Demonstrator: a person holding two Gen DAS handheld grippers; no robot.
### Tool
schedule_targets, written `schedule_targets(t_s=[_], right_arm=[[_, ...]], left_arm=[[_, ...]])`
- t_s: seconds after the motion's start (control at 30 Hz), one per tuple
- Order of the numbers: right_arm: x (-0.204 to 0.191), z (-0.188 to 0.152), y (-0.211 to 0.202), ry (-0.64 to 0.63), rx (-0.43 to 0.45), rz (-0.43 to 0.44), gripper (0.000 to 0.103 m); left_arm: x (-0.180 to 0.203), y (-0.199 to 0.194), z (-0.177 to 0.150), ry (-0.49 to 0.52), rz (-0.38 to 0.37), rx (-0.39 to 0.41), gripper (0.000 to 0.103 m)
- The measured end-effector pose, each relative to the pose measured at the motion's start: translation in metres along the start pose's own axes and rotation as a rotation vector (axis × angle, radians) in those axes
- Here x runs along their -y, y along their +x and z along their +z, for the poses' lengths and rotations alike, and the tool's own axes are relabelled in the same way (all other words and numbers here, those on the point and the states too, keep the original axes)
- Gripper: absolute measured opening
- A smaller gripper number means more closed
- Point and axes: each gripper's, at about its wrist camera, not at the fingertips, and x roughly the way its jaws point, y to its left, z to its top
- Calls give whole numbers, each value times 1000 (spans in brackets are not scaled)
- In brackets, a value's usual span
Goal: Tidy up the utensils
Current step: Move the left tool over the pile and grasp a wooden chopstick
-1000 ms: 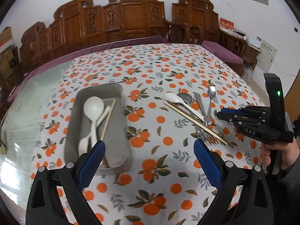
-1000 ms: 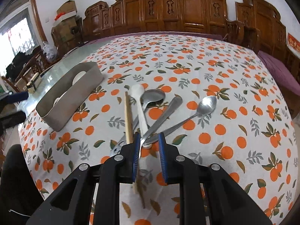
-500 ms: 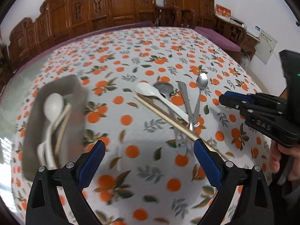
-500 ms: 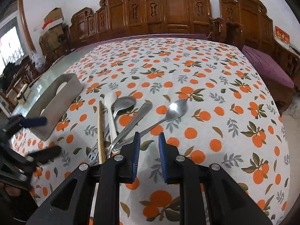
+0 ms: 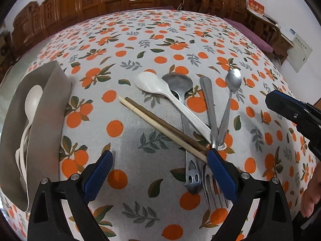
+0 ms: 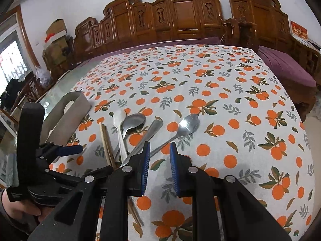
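Observation:
A pile of utensils lies on the orange-print tablecloth: a white spoon (image 5: 172, 98), two chopsticks (image 5: 160, 126), a large metal spoon (image 5: 177, 82), a small metal spoon (image 5: 232, 80) and a fork (image 5: 212, 182). My left gripper (image 5: 158, 172) is open and low over the near ends of the chopsticks, its right finger by the fork. A grey metal tray (image 5: 46, 108) at the left holds white spoons (image 5: 33, 100). My right gripper (image 6: 159, 164) is empty, jaws a narrow gap apart, held above the cloth just right of the pile (image 6: 128, 136).
Carved wooden chairs (image 6: 180, 18) line the table's far side. A purple cushioned bench (image 6: 284, 68) stands at the right. The tray (image 6: 66, 118) sits near the table's left edge, where bare glass shows.
My left gripper moved right from over the tray to the utensil pile and lowered. My right gripper pulled back off the pile and rose, still narrowly parted.

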Motion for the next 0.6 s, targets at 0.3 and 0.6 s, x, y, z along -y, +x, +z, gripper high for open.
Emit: schedule_targets(t_s=[0.3, 0.6], right_arm=[[-7, 1, 3, -21, -4, 0, 22], [-6, 0, 3, -16, -3, -5, 22]], left_arm=[[0, 1, 5, -44, -32, -31, 72], [-4, -3, 5, -73, -117, -36, 33]])
